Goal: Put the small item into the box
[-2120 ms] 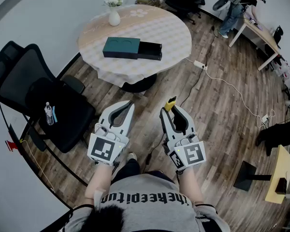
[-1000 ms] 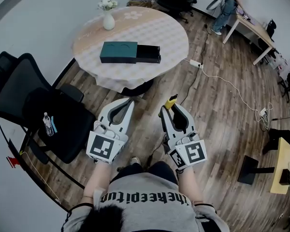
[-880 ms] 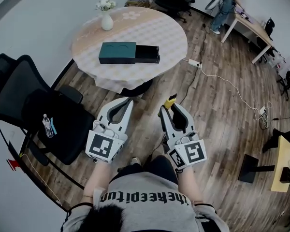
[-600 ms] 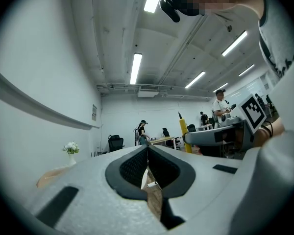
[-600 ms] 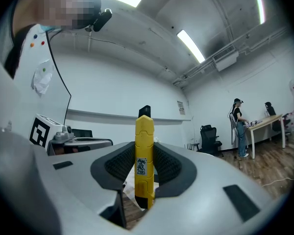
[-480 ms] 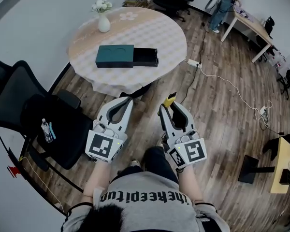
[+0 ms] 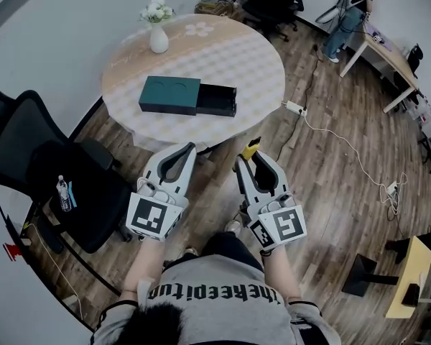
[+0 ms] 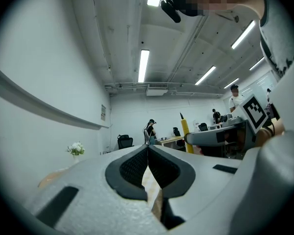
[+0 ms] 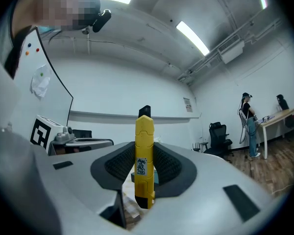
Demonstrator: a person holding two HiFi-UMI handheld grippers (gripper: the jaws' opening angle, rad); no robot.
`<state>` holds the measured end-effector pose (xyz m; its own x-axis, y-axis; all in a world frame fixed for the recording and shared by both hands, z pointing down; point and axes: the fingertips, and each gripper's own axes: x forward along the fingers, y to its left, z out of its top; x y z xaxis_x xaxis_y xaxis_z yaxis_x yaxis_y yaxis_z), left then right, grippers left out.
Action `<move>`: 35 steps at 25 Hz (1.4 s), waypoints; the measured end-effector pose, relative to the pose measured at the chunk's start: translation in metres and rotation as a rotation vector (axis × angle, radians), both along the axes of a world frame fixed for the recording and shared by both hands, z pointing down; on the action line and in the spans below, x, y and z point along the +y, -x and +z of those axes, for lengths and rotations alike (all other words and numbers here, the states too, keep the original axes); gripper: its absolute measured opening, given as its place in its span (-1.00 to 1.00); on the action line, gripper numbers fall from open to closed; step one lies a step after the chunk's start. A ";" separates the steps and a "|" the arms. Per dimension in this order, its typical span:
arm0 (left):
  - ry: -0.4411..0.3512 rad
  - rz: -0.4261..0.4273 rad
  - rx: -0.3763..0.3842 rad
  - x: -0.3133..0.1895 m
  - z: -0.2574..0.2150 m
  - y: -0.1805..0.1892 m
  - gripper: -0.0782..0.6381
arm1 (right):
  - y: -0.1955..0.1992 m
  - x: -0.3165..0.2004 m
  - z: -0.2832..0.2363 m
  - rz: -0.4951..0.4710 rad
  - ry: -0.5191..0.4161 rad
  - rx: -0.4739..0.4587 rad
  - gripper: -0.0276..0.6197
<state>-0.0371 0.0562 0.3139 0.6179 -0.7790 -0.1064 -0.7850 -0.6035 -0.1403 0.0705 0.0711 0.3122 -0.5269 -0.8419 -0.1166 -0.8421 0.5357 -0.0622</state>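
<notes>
A dark green box (image 7: 169,95) with its black drawer (image 7: 216,100) pulled out to the right lies on the round table (image 7: 258,56). My right gripper (image 7: 248,157) is shut on a yellow utility knife (image 7: 253,149) (image 9: 144,155), which stands upright between the jaws. My left gripper (image 7: 187,149) (image 8: 148,148) is shut with nothing in it. Both grippers hang side by side over the wooden floor, short of the table's near edge.
A white vase with flowers (image 7: 158,30) stands at the table's far left. A black office chair (image 7: 50,164) with a small bottle (image 7: 61,193) on its seat is to my left. A power strip and cable (image 7: 296,107) lie on the floor to the right. People stand at desks (image 7: 385,49) far right.
The table and box have come a little nearer and lower in the head view as the person steps forward. Both grippers keep the same pose; the knife stays held.
</notes>
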 end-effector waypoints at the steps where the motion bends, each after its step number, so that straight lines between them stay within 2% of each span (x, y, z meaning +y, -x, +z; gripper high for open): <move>1: -0.003 -0.009 0.002 -0.006 -0.001 -0.004 -0.74 | -0.003 -0.007 -0.001 -0.010 0.000 0.001 -0.55; 8: 0.022 -0.073 0.014 -0.040 -0.003 -0.027 -0.73 | -0.027 -0.048 -0.004 -0.069 -0.002 -0.001 -0.55; 14: 0.008 -0.121 0.003 -0.062 -0.001 -0.049 -0.74 | -0.049 -0.073 -0.001 -0.114 0.006 -0.003 -0.55; 23: 0.024 -0.181 0.002 -0.077 0.004 -0.078 -0.74 | -0.081 -0.096 0.006 -0.169 0.016 -0.011 -0.55; 35: 0.051 -0.173 -0.023 -0.103 0.006 -0.084 -0.74 | -0.080 -0.123 0.008 -0.175 0.035 -0.031 -0.55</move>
<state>0.0468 -0.0471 0.3201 0.4763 -0.8778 -0.0516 -0.8745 -0.4667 -0.1320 0.1509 -0.0516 0.3200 -0.6624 -0.7415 -0.1073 -0.7336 0.6710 -0.1081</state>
